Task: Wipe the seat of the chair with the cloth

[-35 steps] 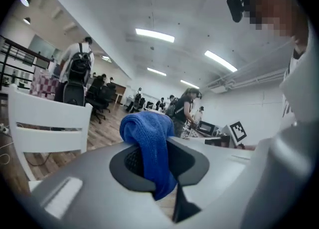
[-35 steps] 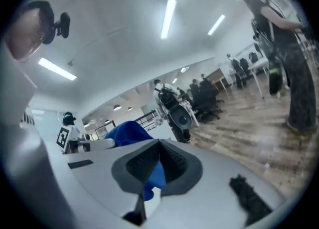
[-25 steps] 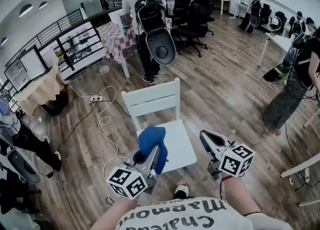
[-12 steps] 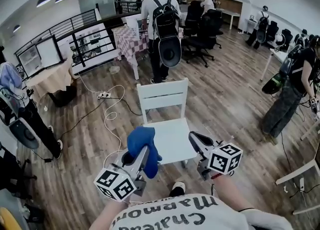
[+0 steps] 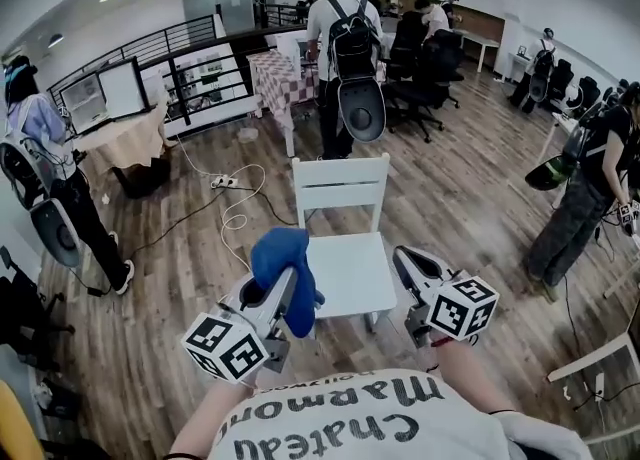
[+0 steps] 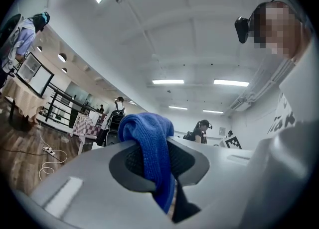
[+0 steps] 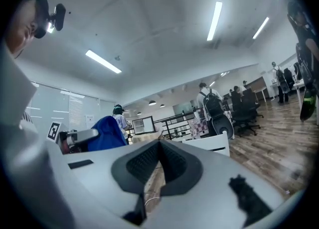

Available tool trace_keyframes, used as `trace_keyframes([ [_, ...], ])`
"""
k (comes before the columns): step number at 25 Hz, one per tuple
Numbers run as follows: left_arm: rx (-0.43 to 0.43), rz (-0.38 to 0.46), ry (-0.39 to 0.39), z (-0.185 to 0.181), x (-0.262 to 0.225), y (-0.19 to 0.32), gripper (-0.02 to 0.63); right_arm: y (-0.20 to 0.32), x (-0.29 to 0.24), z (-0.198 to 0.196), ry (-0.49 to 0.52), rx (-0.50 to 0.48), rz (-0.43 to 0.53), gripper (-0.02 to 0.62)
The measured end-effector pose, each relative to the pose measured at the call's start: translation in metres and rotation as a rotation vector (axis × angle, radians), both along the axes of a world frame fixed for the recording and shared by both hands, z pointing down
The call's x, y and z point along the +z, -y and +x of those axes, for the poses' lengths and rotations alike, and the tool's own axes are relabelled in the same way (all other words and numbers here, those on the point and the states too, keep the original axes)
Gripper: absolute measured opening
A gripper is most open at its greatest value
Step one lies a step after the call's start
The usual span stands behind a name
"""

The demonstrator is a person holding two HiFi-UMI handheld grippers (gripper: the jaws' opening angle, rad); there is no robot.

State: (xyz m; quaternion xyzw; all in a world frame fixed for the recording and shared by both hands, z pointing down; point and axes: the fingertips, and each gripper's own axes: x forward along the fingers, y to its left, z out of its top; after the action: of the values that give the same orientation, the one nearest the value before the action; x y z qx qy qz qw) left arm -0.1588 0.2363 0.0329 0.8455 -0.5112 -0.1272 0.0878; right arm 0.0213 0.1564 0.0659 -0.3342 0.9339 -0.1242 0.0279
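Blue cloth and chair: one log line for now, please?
left gripper: shut on blue cloth | right gripper: shut, empty | chair seat: cloth held up beside it

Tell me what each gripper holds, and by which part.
The left gripper pinches the blue cloth by a bunched fold; the rest hangs loose. The right gripper is shut on nothing.

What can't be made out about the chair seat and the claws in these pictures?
- Dirt or dust on the seat: too small to tell in the head view.
- The seat's near-left corner: covered by the cloth and the left claw in the head view.
- The seat in the right gripper view: hidden behind the right claw's own body; only the chair back shows.
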Motion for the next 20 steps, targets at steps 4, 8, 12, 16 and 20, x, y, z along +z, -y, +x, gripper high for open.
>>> trace_keyframes([
  [4,-0.018,0.016,0.001,0.001,-0.002,0.0,0.069,0.004,-0.003,0.003,-0.025,-0.025,0.01,0.014],
  [8,-0.03,0.004,-0.006,0.007,-0.002,-0.002,0.069,-0.003,-0.009,0.013,-0.083,-0.022,0.042,0.014],
  [12,-0.016,0.003,-0.009,0.019,0.001,-0.001,0.069,-0.006,-0.005,0.021,-0.135,-0.018,0.058,0.014],
  [16,-0.029,-0.01,-0.007,0.025,0.006,-0.003,0.069,-0.007,0.004,0.027,-0.143,-0.024,0.034,0.014],
  [20,-0.043,-0.019,0.014,0.026,0.011,-0.003,0.069,-0.008,0.013,0.032,-0.143,-0.023,0.016,0.014],
])
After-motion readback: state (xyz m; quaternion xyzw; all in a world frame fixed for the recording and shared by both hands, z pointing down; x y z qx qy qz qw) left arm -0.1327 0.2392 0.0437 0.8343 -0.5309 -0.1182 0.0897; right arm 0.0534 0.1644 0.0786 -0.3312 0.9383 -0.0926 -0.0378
